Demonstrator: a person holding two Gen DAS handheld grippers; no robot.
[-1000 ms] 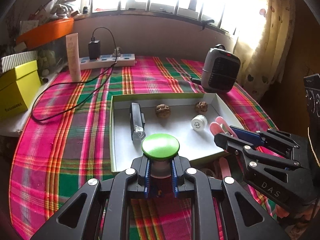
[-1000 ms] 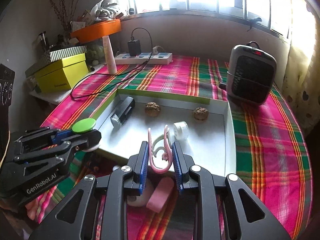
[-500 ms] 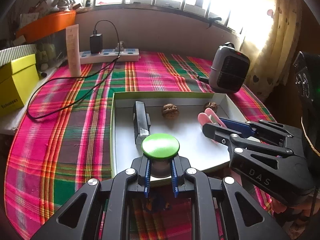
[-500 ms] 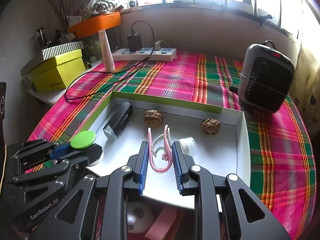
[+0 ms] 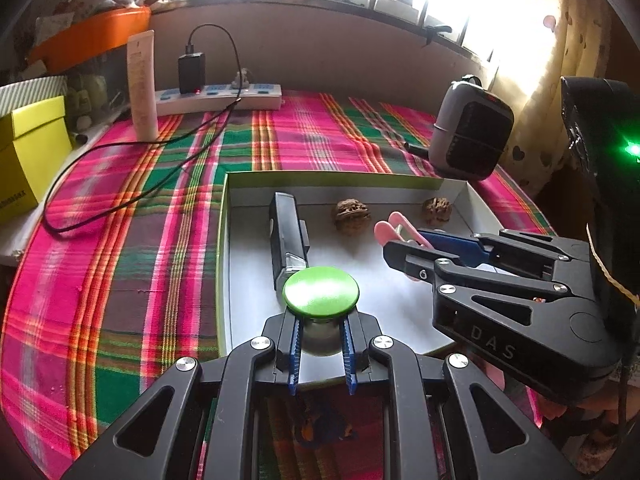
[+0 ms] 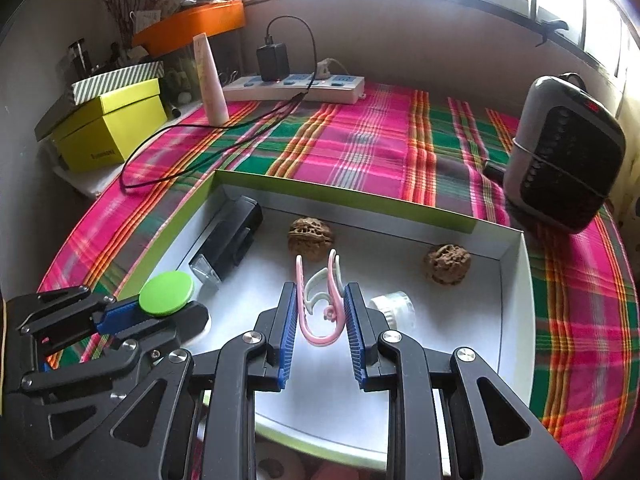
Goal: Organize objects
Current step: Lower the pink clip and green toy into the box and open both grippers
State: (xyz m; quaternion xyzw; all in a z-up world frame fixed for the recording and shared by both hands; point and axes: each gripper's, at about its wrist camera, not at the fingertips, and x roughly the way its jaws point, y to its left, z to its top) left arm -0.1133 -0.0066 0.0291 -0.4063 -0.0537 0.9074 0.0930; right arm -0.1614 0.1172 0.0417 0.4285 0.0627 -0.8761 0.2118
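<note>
Nearest the left wrist camera, the left hand-held gripper [image 5: 321, 346] is clamped narrow on the stem of a green-capped knob [image 5: 320, 292], carried just above the near left part of the white tray [image 5: 478, 204]. Beside it, the right hand-held gripper [image 6: 319, 322] pinches a pink clip [image 6: 320, 300] between its blue pads, jaws a little apart with the clip's looped end pressed between them; it hangs over the tray's near middle.

Further in, the tray already holds a black stapler-like block [image 5: 286, 236] along its left side, a small clear-and-white cap [image 6: 394, 306] just right of the clip, and two walnuts [image 6: 311, 236] near the far wall. Beyond the tray, on the plaid worktop [image 5: 120, 240], stand a grey heater [image 5: 472, 136] and a power strip [image 5: 218, 98].

The step in hand looks like setting both things into the tray. To do it well, each gripper should probably sink until its load is close to the tray floor before letting go: the knob into the bare patch just in front of the black block, the clip into the gap between the nearer walnut and the cap. The knob may roll if dropped, so a low, level release suits it; the two grippers are near each other and would best open without swinging sideways.
</note>
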